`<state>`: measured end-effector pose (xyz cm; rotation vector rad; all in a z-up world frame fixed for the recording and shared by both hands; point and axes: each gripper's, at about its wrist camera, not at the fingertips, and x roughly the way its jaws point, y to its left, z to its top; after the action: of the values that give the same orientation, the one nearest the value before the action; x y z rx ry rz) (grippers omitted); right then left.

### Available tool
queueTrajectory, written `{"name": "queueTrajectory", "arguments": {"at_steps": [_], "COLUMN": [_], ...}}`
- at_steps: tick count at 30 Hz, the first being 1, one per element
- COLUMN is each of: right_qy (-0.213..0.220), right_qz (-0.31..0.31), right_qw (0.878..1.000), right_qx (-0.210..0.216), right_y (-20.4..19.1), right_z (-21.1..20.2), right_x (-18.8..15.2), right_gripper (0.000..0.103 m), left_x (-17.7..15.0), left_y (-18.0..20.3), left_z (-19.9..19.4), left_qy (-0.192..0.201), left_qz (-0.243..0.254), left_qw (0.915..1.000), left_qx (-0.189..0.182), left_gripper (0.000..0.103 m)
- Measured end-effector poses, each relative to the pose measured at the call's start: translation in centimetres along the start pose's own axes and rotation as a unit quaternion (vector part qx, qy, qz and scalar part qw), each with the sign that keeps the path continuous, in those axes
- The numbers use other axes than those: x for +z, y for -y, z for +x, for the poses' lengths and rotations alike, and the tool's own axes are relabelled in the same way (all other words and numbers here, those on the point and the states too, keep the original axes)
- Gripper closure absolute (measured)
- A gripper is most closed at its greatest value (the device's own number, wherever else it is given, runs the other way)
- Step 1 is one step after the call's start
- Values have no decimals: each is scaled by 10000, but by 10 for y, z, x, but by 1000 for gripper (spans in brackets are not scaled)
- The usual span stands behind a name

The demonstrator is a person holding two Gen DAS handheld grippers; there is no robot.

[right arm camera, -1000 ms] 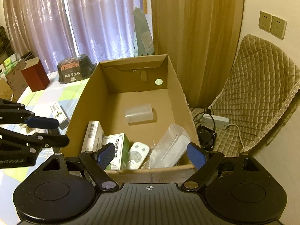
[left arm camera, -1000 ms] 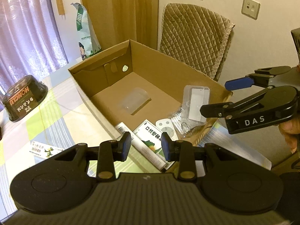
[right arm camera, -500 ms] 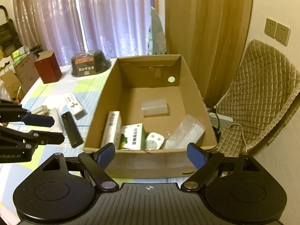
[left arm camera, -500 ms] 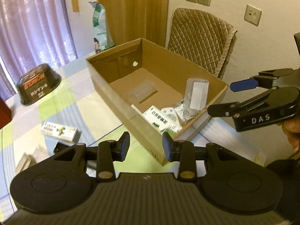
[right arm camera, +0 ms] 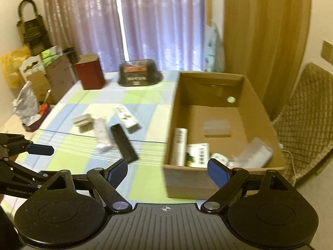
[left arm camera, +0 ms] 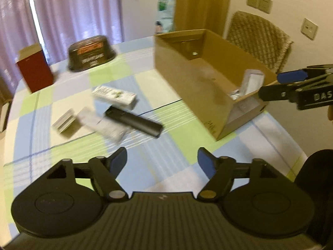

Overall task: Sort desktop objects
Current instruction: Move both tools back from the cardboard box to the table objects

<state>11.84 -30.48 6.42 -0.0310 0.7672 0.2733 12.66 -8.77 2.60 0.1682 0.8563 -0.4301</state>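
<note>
An open cardboard box [left arm camera: 187,77] [right arm camera: 170,129] stands at the table's right side, holding medicine boxes [right arm camera: 197,154], a white remote [right arm camera: 218,158], a clear plastic package [right arm camera: 256,154] and a translucent piece [right arm camera: 216,128]. Left of it on the checked cloth lie a black remote [left arm camera: 133,120] [right arm camera: 123,143], a white-green box [left arm camera: 114,95] [right arm camera: 126,118], a clear wrapped item [left arm camera: 104,125] [right arm camera: 102,135] and a small grey box [left arm camera: 63,123] [right arm camera: 82,121]. My left gripper [left arm camera: 162,160] hovers open and empty above the table's near part. My right gripper [right arm camera: 167,171] is open and empty before the box's near wall.
A dark red box [left arm camera: 35,75] [right arm camera: 89,74] and a black bowl-shaped container [left arm camera: 91,52] [right arm camera: 139,75] stand at the far side. A quilted chair [right arm camera: 301,112] is right of the box. Cardboard boxes and bags [right arm camera: 41,73] sit beyond the table's left edge.
Both grippers have pulled back and swung left from the box, bringing the loose table items into view. The left gripper's fingers have spread wider apart. Both views are motion-blurred.
</note>
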Motion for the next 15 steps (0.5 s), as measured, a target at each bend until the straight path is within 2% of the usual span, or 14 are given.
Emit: {"name": "queueTrajectory", "arguments": {"at_steps": [3,5,15], "right_qy": [22,30,-147], "right_qz": [-113,-223,-705], "right_qw": [9998,9994,9955], "right_qx": [147,259,619], "right_y": [-17,-29,-72], "right_z": [3,6,34], "right_x": [2,3,0], "right_gripper": [17,17,17], "left_x": [-11,-19,-47], "left_y": [-13,-21,-57], "left_z": [-8,-13,-15], "left_qy": [57,83,-16], "left_qz": [-91,-145,-572], "left_qw": [9997,9992,9961], "left_qx": [236,357,668], "left_gripper": [9,5,1]}}
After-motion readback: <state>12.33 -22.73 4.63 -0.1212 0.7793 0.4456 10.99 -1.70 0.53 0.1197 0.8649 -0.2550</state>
